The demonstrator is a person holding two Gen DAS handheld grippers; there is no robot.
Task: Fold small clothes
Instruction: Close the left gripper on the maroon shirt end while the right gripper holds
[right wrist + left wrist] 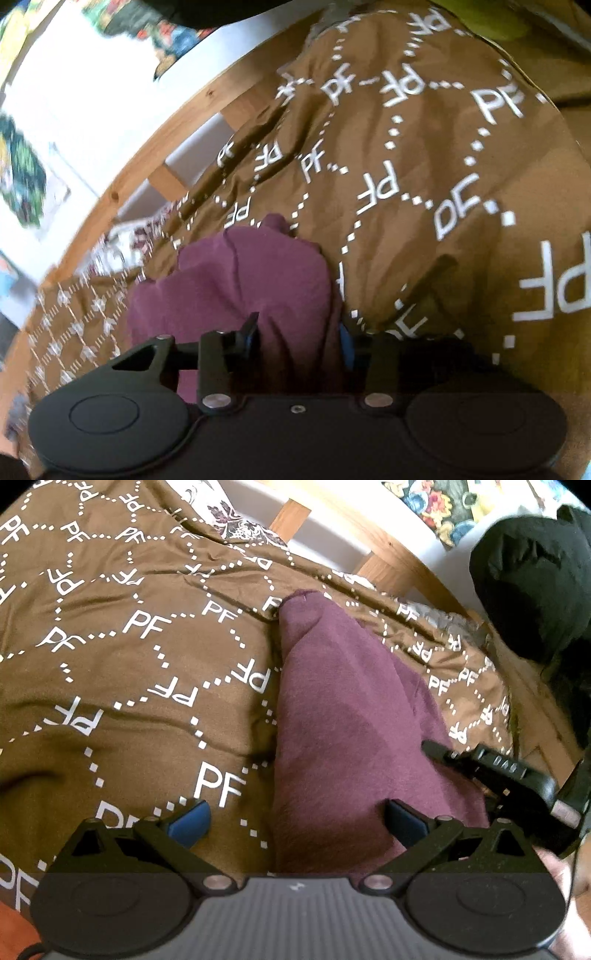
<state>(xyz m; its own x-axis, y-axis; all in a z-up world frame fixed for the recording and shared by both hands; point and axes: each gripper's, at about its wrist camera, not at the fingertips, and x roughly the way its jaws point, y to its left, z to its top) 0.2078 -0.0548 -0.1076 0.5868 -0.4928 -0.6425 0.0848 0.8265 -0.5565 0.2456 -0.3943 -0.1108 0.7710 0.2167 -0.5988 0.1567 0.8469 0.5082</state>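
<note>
Brown bedding printed with white "PF" letters and dotted lines covered the bed (122,635), and a wooden bed frame (399,559) ran along its far edge against a white wall hung with colourful pictures. On that cover lay the task's thing, a maroon garment (343,716), stretched as a long folded strip running away from the cameras toward the frame. A black bundle (532,576), perhaps a bag or clothing, sat beyond the garment's far end, near the frame; what it held could not be told. The left gripper (295,821) hovered over the garment's near end with its blue-padded fingers (188,825) spread wide and released, one pad over the brown cover beside the garment, the other over the maroon cloth, neither pressing on it. The right gripper (299,336) had its fingers (249,330) drawn in on a bunched fold at the garment's near edge, the cloth rising between them and seeming pinched, with a blue pad showing on the far side of the fold. In the left wrist view, that gripper reached in to the garment's side edge.
</note>
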